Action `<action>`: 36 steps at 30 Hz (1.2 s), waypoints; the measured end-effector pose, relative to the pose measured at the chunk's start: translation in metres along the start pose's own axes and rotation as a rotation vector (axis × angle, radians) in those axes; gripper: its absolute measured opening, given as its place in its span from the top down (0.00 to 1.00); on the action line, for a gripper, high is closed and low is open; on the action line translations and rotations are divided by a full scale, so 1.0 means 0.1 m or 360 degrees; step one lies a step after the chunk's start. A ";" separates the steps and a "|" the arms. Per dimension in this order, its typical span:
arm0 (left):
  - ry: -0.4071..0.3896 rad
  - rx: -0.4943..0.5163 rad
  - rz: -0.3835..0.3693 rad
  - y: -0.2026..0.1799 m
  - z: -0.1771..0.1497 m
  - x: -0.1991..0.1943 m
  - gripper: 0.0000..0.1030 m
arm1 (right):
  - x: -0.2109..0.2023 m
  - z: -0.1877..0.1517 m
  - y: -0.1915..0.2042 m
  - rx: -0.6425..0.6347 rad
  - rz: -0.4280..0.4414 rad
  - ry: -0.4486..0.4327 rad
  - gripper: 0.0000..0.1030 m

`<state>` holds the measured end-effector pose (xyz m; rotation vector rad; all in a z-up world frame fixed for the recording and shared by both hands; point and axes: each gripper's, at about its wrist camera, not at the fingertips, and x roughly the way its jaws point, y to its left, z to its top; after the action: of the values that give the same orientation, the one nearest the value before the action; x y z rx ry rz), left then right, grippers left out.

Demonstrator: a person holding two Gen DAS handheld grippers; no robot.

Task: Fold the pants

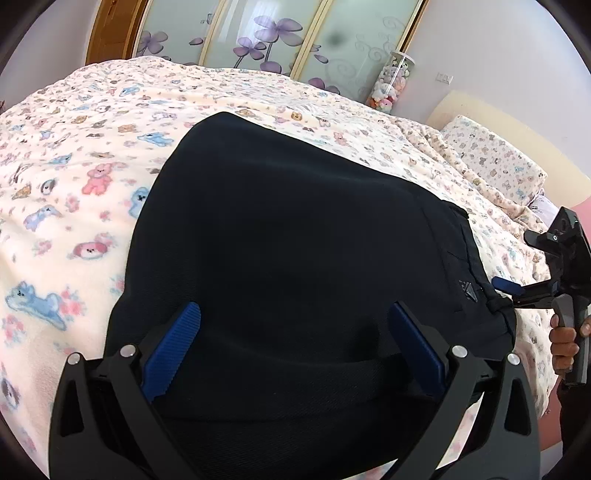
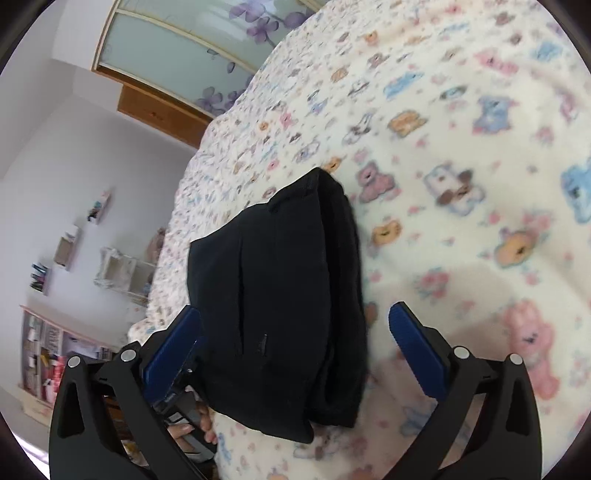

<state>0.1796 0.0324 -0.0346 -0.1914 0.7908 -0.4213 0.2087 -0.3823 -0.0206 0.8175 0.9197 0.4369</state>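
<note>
Black pants (image 1: 295, 229) lie folded into a thick bundle on the cartoon-print bed blanket (image 1: 92, 155). My left gripper (image 1: 293, 347) hovers over their near end, open, with the blue pads wide apart and only cloth beneath. At the right edge of the pants my right gripper (image 1: 511, 295) is held by a hand (image 1: 561, 339). In the right wrist view the pants (image 2: 280, 295) run away from the camera, folded edge to the right. The right gripper (image 2: 293, 347) is open, its pads either side of the bundle's near end and not pressing on it.
A pillow (image 1: 495, 158) lies at the head of the bed on the right, with a clear jar of plush toys (image 1: 391, 85) behind it. Flowered sliding doors (image 1: 258, 33) stand beyond the bed. Wall shelves (image 2: 66, 243) hang past the bed's edge.
</note>
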 end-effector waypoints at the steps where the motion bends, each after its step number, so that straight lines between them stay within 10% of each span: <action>1: -0.0001 -0.0001 -0.0002 0.00 0.00 0.00 0.02 | 0.06 0.00 -0.01 0.0004 0.0033 0.0029 0.01; 14: -0.0003 -0.0001 -0.0002 0.00 0.00 -0.01 0.02 | 0.48 -0.12 0.02 -0.0225 0.0054 0.0313 0.01; 22: -0.0004 -0.0002 -0.0001 0.00 -0.01 -0.01 0.02 | 0.62 -0.06 0.07 -0.0233 0.0128 0.0250 0.01; 25: -0.0008 -0.0014 0.0001 0.03 0.00 -0.01 0.02 | 0.50 -0.08 0.18 -0.0230 0.0350 0.0203 0.01; 30: -0.0014 -0.0027 -0.0009 0.06 0.02 -0.02 0.02 | 0.52 -0.05 0.03 -0.0170 0.0216 0.0204 0.22; 32: -0.0013 -0.0020 -0.0003 0.05 0.01 -0.02 0.02 | 0.54 -0.03 -0.12 -0.0085 0.0163 0.0209 0.44; 36: -0.0014 -0.0021 -0.0004 0.05 0.01 -0.02 0.02 | 0.58 -0.01 -0.24 0.0001 0.0157 0.0199 0.48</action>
<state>0.1806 0.0378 -0.0341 -0.2065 0.7848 -0.4176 0.2397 -0.3587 -0.0703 0.8456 0.9980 0.5790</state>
